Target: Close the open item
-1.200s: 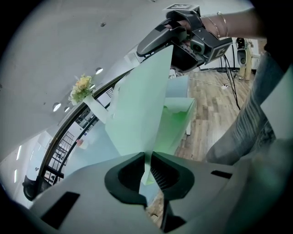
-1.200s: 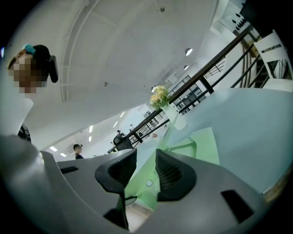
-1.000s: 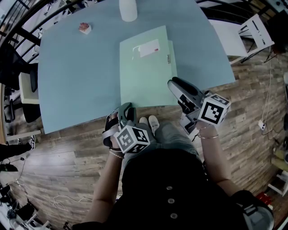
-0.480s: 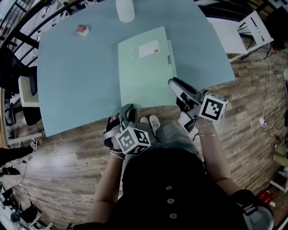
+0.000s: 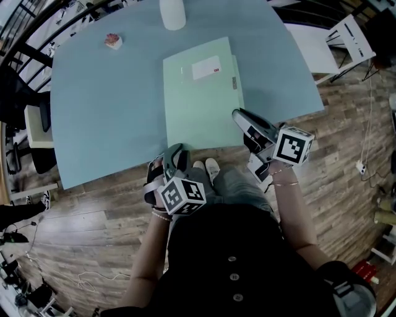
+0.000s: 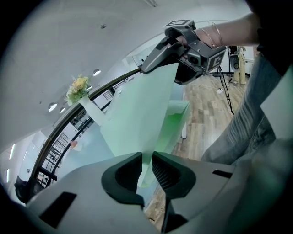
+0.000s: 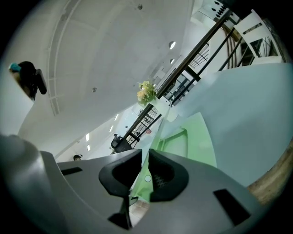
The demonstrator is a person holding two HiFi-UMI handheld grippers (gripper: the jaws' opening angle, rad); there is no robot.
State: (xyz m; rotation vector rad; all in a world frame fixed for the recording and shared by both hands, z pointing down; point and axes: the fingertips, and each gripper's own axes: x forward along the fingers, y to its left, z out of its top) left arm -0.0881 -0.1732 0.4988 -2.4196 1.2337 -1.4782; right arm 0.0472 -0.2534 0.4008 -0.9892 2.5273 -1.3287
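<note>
A pale green folder (image 5: 201, 105) lies on the light blue table (image 5: 105, 105), its near edge at the table's front. My left gripper (image 5: 175, 148) is at its near left corner. In the left gripper view the lifted cover (image 6: 137, 114) runs between the jaws (image 6: 146, 157), which have just been opening, and a slim gap shows at the pads. My right gripper (image 5: 238, 114) is at the near right corner. Its jaws (image 7: 145, 157) have just been closing and now pinch the cover's edge (image 7: 197, 141). The right gripper (image 6: 153, 66) also shows in the left gripper view, holding the cover's top.
A white bottle (image 5: 172, 13) stands at the table's far edge and a small pink object (image 5: 113, 41) lies at the far left. A white chair (image 5: 349, 37) is to the right, dark chairs to the left. The person's shoes (image 5: 211, 167) are below the table's front edge.
</note>
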